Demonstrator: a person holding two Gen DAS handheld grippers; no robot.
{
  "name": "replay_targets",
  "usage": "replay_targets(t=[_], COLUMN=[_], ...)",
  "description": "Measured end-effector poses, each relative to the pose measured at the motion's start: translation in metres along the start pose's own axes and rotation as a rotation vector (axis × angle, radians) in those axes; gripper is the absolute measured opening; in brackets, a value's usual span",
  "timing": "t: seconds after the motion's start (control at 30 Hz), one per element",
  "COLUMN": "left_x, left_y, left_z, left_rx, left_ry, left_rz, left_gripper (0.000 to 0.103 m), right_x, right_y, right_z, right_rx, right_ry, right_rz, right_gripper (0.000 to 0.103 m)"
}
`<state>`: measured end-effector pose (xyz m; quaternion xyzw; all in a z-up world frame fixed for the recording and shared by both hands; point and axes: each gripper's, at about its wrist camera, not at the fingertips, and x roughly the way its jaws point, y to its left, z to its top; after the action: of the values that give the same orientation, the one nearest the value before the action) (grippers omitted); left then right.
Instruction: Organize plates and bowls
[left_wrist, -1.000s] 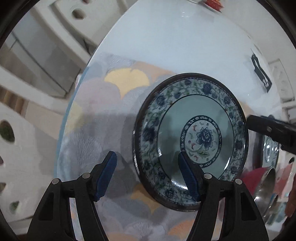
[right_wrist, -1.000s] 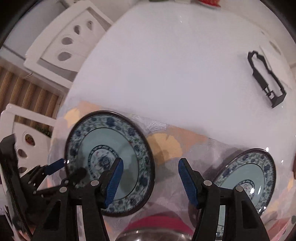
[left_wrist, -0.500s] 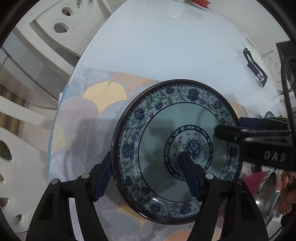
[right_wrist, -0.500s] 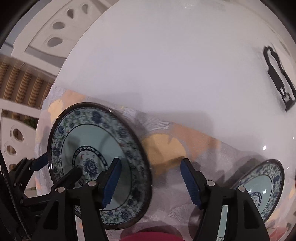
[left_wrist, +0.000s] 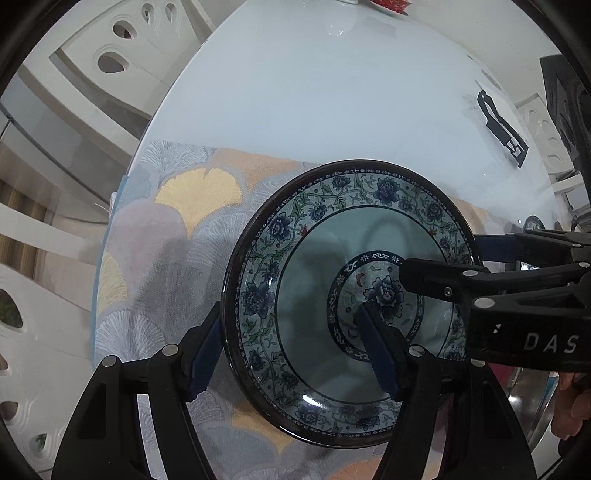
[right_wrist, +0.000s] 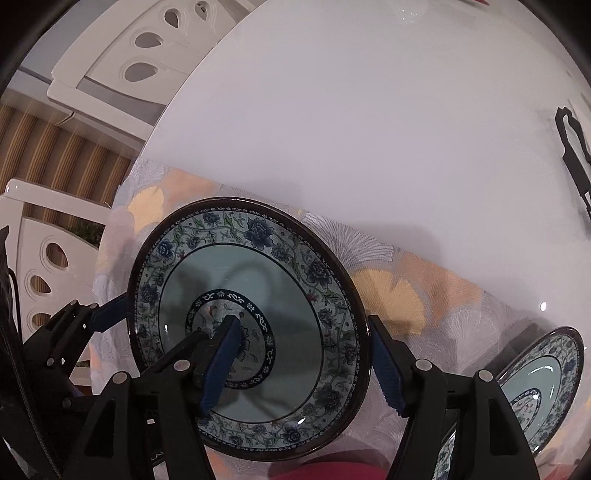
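Both the left tongs (left_wrist: 291, 347) and right tongs (right_wrist: 303, 363) stand apart, straddling opposite rims of the floral plate (left_wrist: 317, 258) on the patterned cloth (left_wrist: 177, 236), a second plate (right_wrist: 543, 380) nearby.

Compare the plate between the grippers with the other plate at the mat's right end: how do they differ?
The near plate shows whole; the far plate is partly hidden behind a gripper finger. The left gripper and right gripper each straddle the near plate's rim, open; no gripper is at the far plate. Both lie on the mat, with the same blue floral pattern and dark rim.
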<state>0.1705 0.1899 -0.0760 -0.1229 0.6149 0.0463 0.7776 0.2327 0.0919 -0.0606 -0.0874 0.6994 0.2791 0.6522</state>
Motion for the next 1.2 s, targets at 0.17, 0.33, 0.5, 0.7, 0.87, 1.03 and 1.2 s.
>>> replay_targets(t=[0.17, 0.33, 0.5, 0.7, 0.87, 1.03, 1.2], left_x=[-0.003, -0.007, -0.017, -0.033, -0.048, -0.062, -0.076], left_y=[0.005, 0.007, 0.014, 0.021, 0.027, 0.029, 0.026], left_z=[-0.001, -0.003, -0.008, -0.009, -0.01, -0.013, -0.016], left_rx=[-0.016, -0.028, -0.044, -0.057, -0.067, -0.071, -0.074], left_ry=[0.0, 0.001, -0.012, -0.043, -0.069, -0.091, -0.112], left_rz=[-0.033, -0.05, -0.06, -0.048, -0.039, -0.034, -0.034], left_gripper=[0.067, 0.067, 0.067, 0.067, 0.067, 0.067, 0.067], right_x=[-0.005, -0.013, -0.028, -0.042, -0.056, -0.071, -0.09], right_y=[-0.009, -0.008, -0.004, 0.007, 0.017, 0.029, 0.036], right_z=[0.002, 0.0, -0.001, -0.005, -0.011, -0.016, -0.024], right_rx=[0.039, 0.024, 0.012, -0.007, -0.026, -0.033, -0.037], right_ry=[-0.001, -0.008, -0.03, -0.049, -0.067, -0.09, -0.12], right_rz=[0.029, 0.012, 0.01, 0.008, 0.01, 0.015, 0.029], right_gripper=[0.067, 0.067, 0.067, 0.067, 0.067, 0.067, 0.067])
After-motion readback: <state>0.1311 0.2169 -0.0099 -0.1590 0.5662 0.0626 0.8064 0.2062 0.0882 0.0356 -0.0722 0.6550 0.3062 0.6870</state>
